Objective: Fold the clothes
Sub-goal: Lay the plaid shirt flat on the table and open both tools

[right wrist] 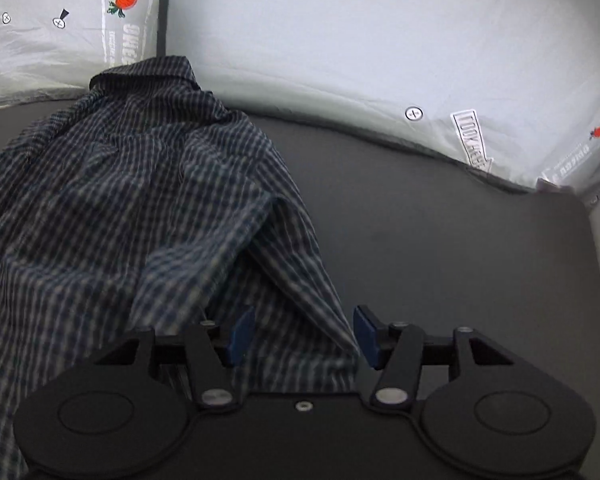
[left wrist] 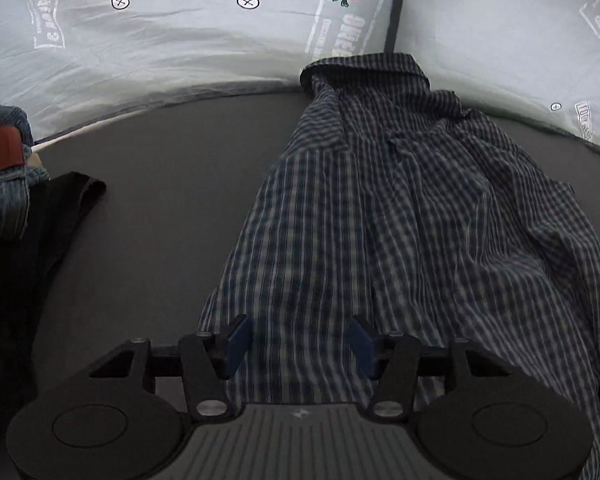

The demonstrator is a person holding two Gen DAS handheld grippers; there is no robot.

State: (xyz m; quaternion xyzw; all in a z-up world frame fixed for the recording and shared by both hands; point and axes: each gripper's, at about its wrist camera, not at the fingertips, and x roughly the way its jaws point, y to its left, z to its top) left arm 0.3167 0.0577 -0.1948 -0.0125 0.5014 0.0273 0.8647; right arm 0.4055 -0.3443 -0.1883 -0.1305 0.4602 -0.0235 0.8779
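Two grippers hang over the near hem of one checked shirt [left wrist: 380, 208], which lies rumpled on the dark table [left wrist: 172, 200], collar away by the pale printed sheet [left wrist: 180, 52] at the back. Thin woven cotton, by the look of it: light, limp, ready to sag and crease wherever it is lifted, but not slippery or fragile. I'd say the hem corners or the side seams are the places to pinch, so the cloth hangs flat.

On the left gripper [left wrist: 300, 340] the blue pads stand apart, with the hem's left part lying under the gap; nothing is pinched. The right gripper [right wrist: 306, 334] is likewise spread, the hem's right corner just beneath and between its pads, bare table to its right. Jeans [left wrist: 4, 168] and a dark garment [left wrist: 40, 220] sit well off to the left.
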